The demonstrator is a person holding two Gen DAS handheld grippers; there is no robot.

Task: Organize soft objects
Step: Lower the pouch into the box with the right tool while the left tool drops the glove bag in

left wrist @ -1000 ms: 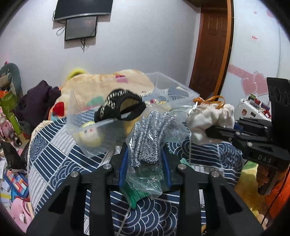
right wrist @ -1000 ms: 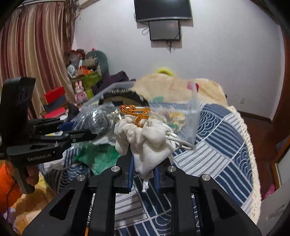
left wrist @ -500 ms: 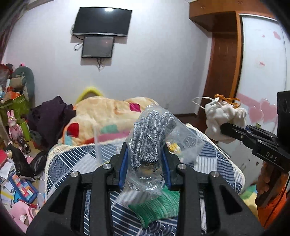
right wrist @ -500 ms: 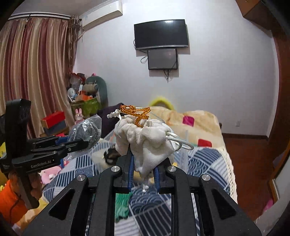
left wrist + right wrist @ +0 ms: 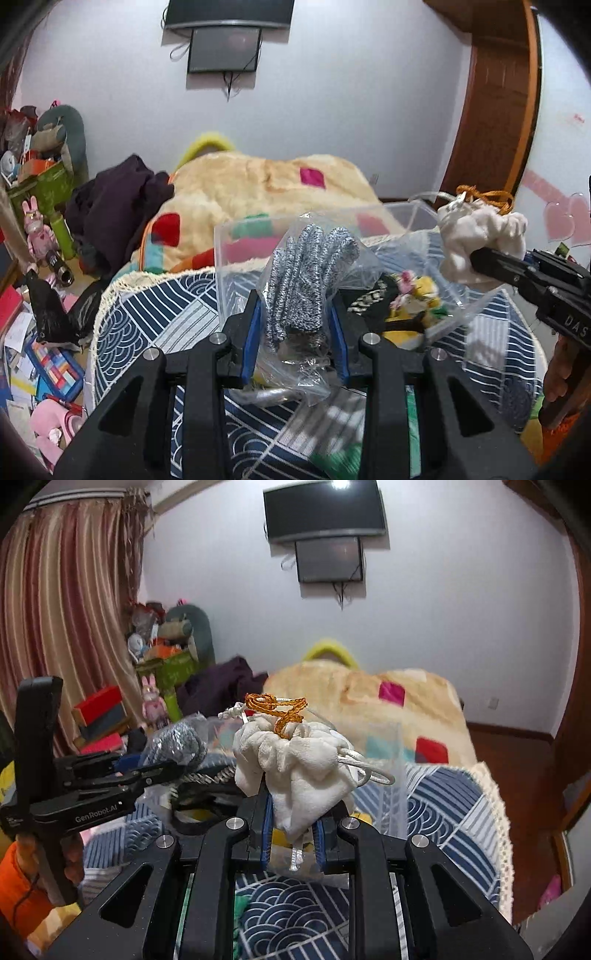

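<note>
My left gripper (image 5: 295,314) is shut on a clear plastic bag of grey knit gloves (image 5: 306,280), held above the bed just before a clear plastic bin (image 5: 258,236). The bin holds a black-and-white item (image 5: 369,301) and a yellow plush toy (image 5: 424,291). My right gripper (image 5: 291,834) is shut on a white drawstring pouch (image 5: 299,768) with an orange cord (image 5: 277,709) on top. In the left wrist view the pouch (image 5: 476,240) hangs over the bin's right side. In the right wrist view the left gripper (image 5: 173,768) with the gloves bag (image 5: 173,744) is at left.
The bin stands on a blue-and-white patterned bedspread (image 5: 155,321). A cream blanket (image 5: 258,184) with coloured squares lies behind it. A green item (image 5: 340,458) lies on the bed near me. Clutter covers the floor at left (image 5: 40,369). A wooden door (image 5: 495,110) is at right.
Both grippers have tilted back down toward the bed after a lift; the bin is in view again, right in front of the gloves bag. Both grips are unchanged.
</note>
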